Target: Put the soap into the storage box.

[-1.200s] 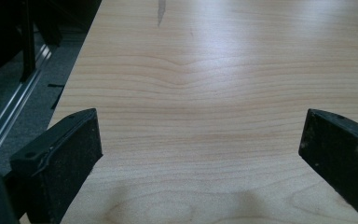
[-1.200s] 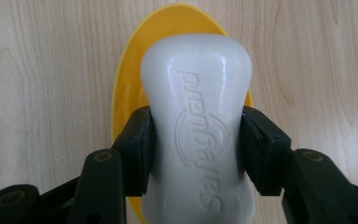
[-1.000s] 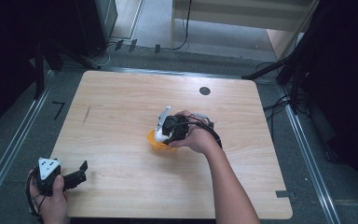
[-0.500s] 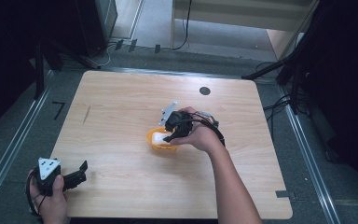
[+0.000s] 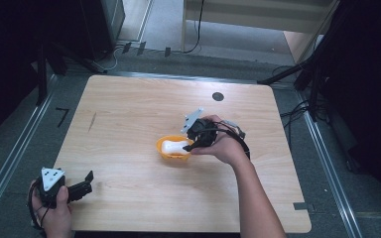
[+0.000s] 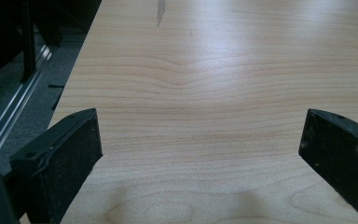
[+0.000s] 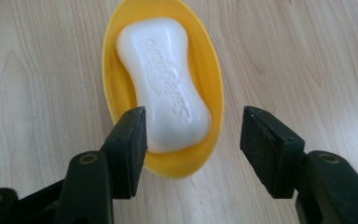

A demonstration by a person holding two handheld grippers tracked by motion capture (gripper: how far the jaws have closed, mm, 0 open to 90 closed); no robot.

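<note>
I have the soap [image 7: 163,84] lying flat in the yellow dish [image 7: 212,93], which sits near the middle of the table [image 5: 129,114]. My right gripper [image 7: 193,135] hangs just above the dish's near end, and its jaws have just been opening; they stand apart now with nothing pressed between the pads, the soap's end showing in the gap below them. In the high view that gripper [image 5: 191,144] is at the dish's right edge, tilted down toward it. I judge this to be the release: the bar looks placed, and what is left is to back off cleanly. The next move calls for lifting straight away from the dish without clipping its rim, since a nudge could slide it on the smooth wood. My left gripper [image 6: 200,140] idles at the table's near left corner, jaws wide apart over bare wood, holding nothing.
</note>
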